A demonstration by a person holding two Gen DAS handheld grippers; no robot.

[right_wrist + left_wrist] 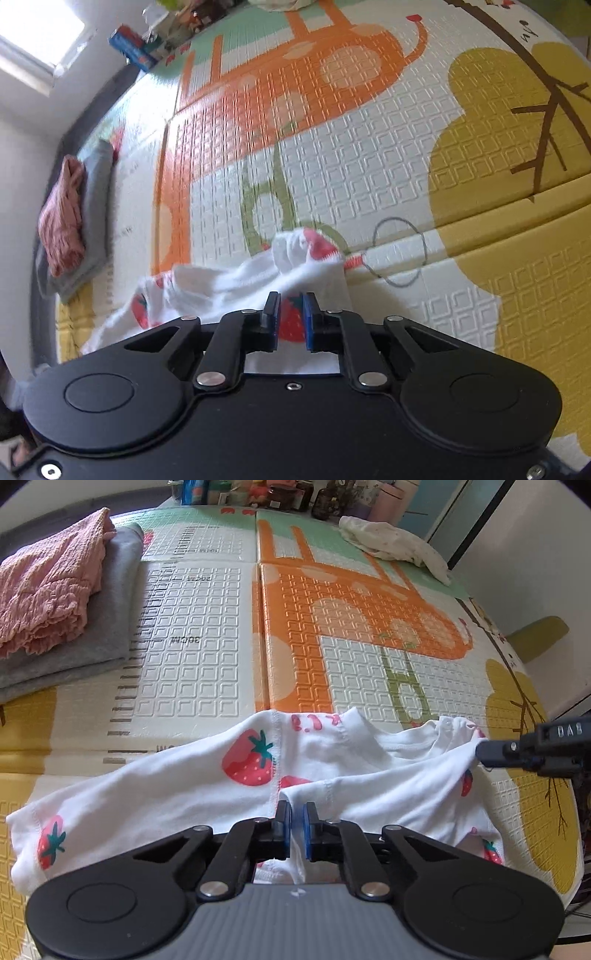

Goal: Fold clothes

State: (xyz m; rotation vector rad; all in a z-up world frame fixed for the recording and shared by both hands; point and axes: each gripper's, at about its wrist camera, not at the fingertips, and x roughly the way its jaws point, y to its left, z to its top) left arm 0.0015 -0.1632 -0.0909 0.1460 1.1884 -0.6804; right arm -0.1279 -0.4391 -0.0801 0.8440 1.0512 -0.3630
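A white garment with red strawberries (177, 786) lies crumpled across the near part of a patterned play mat (207, 657). My left gripper (297, 810) points down at its near edge, the blue pads almost together with a fold of the white cloth pinched between them. My right gripper (480, 753) comes in from the right and clamps a bunched corner, with the cloth pulled towards it. In the right wrist view, my right gripper (291, 304) has the garment (221, 288) between its pads, and a strawberry print shows in the narrow gap.
A pink crinkled garment (48, 590) rests on a folded grey one (107, 638) at the mat's left. A crumpled white cloth (391, 542) lies at the far right. Jars and boxes (280, 494) line the far edge. A green chair (535, 635) stands past the right edge.
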